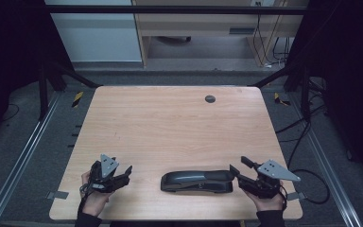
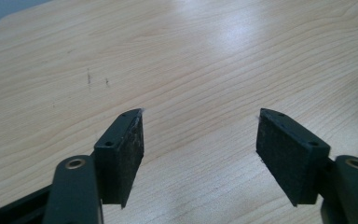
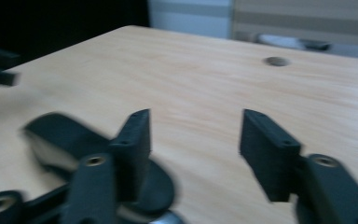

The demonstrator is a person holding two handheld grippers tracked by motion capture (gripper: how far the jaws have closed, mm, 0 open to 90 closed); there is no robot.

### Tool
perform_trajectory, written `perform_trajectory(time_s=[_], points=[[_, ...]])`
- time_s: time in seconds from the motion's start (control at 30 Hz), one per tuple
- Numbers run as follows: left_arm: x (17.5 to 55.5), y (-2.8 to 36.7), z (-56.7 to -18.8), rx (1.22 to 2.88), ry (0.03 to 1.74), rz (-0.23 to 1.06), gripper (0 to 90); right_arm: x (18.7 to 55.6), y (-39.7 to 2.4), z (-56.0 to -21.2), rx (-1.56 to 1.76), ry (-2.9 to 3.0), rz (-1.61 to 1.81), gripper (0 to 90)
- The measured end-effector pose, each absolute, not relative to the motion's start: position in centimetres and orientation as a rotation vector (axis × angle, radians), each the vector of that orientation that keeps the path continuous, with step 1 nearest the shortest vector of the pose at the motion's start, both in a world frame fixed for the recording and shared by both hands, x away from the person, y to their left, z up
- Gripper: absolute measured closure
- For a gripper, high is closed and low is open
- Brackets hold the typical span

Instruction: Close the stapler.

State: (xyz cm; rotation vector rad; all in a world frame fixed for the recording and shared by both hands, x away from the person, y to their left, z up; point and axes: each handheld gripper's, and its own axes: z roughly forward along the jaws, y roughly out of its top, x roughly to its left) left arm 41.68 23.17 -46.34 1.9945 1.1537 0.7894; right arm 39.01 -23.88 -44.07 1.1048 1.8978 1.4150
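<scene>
High view: stapler (image 1: 197, 181) beside right hand-held gripper (image 1: 238, 166)

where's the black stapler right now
In the high view the black stapler lies near the table's front edge, just left of the right hand-held gripper.

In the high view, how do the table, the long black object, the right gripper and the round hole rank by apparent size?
1. table
2. long black object
3. right gripper, somewhat smaller than the object, though partly hidden by the hand
4. round hole
</scene>
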Motion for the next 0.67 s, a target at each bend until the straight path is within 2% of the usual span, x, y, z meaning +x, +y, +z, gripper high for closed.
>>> perform_trajectory(time_s=[0.2, 0.67], points=[[42.2, 23.6, -46.6, 2.004, 1.151, 0.767, 23.7, 40.6, -26.4, -45.1, 1.218, 1.795, 1.305, 26.3], [43.6, 25.9, -47.4, 1.992, 1.157, 0.781, 16.9, 42.9, -28.8, -48.1, 1.399, 1.884, 1.032, 26.1]])
